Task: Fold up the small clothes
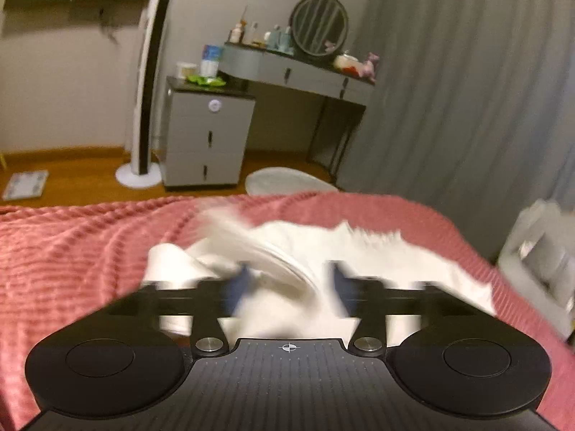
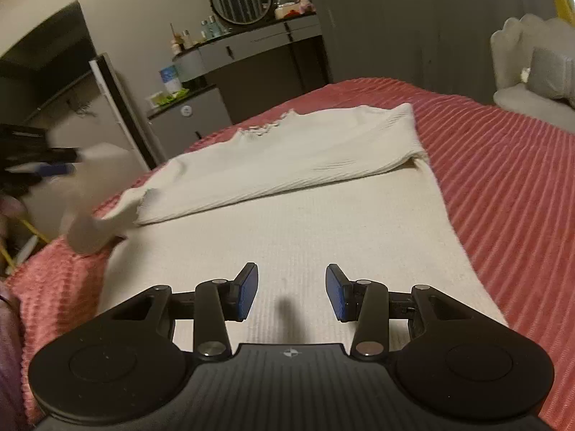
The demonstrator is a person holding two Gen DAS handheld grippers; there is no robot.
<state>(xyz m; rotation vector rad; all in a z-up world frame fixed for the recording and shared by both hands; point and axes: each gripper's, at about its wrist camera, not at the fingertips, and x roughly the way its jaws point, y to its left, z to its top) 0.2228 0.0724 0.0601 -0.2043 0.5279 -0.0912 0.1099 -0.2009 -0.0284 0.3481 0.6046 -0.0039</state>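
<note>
White knit garment (image 2: 287, 186) half-folded on pink bedspread (image 2: 503, 179) | left gripper (image 1: 287, 283) jaws apart, cloth between, grip indeterminate | right gripper (image 2: 291, 292) at 6 o'clock, gaping, empty, poised over cloth.

Dim warm-lit bedroom, beige wall (image 1: 64, 82), wood floor (image 1: 79, 176), grey curtain (image 1: 467, 89) at right, grey vanity desk (image 1: 287, 68) w/ round mirror (image 1: 319, 25), grey drawer cabinet (image 1: 206, 140), white tower fan (image 1: 147, 89), white rug (image 1: 287, 181), pink ribbed bedspread (image 1: 72, 244), pale chair (image 2: 532, 68).

No readable text; the blue-labelled container (image 2: 170, 78) seems too blurred.
</note>
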